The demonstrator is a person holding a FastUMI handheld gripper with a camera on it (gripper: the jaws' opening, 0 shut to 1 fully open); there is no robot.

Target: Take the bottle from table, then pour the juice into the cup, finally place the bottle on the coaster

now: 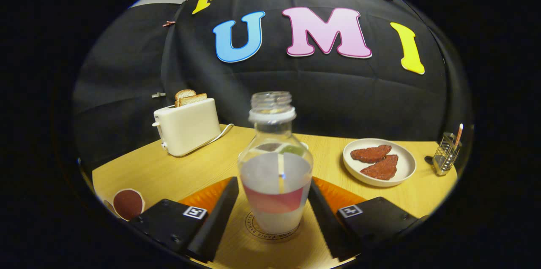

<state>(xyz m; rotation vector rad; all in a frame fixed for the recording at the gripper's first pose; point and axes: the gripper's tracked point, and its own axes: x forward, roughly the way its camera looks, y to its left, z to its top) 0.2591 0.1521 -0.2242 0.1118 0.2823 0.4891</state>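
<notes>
Two fingers of the gripper point(274, 218) are seen flanking the uncapped, upright bottle point(275, 167), contact unclear, set on the coaster point(272, 235); beyond, a plate point(403, 172) with two reddish patties and a toaster point(188, 130) loaded with bread.

Tool point(274, 214) fingers flank upright bottle point(275, 167) on coaster point(253, 229).

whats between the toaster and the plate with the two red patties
In the gripper view, the uncapped bottle rises between the toaster and the plate, nearer the camera. It stands on the round coaster between the gripper fingers, with bare wooden table behind.
</notes>
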